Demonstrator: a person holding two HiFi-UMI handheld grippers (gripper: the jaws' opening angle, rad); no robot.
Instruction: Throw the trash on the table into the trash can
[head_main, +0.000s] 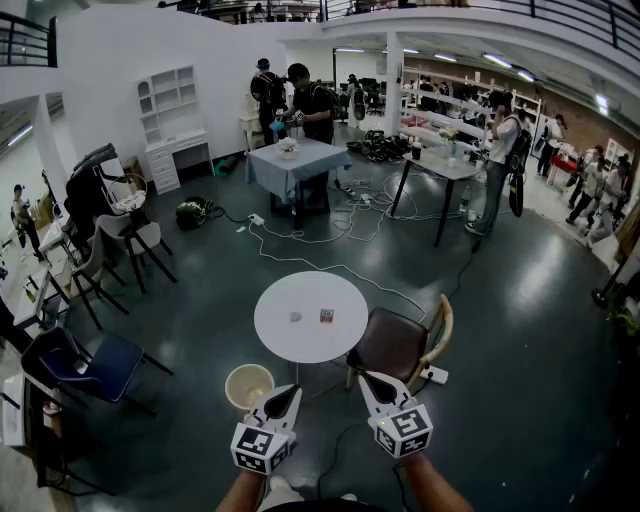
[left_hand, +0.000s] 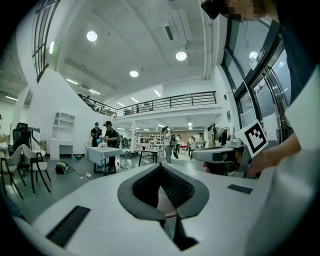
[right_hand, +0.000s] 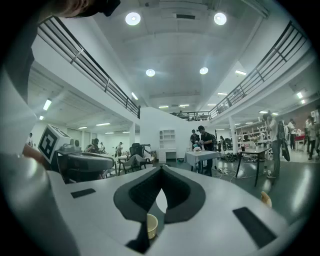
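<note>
A round white table (head_main: 283, 336) stands ahead of me. On it lie a small grey crumpled scrap (head_main: 295, 316) and a small reddish box (head_main: 326, 315). A beige trash can (head_main: 249, 385) stands on the floor at the table's near left side; it also shows through the jaw gap as the trash can (right_hand: 151, 226) in the right gripper view. My left gripper (head_main: 292, 391) hangs just right of the can, shut and empty. My right gripper (head_main: 368, 378) is held short of the table's near edge, also shut with nothing in it. In their own views the left gripper (left_hand: 161, 166) and right gripper (right_hand: 161, 168) point out level across the room.
A brown chair (head_main: 393, 343) with a curved wooden back stands right of the table. A blue chair (head_main: 95, 365) is at the left. Cables (head_main: 330, 262) trail over the dark floor beyond the table. Further tables, chairs and several people fill the back of the hall.
</note>
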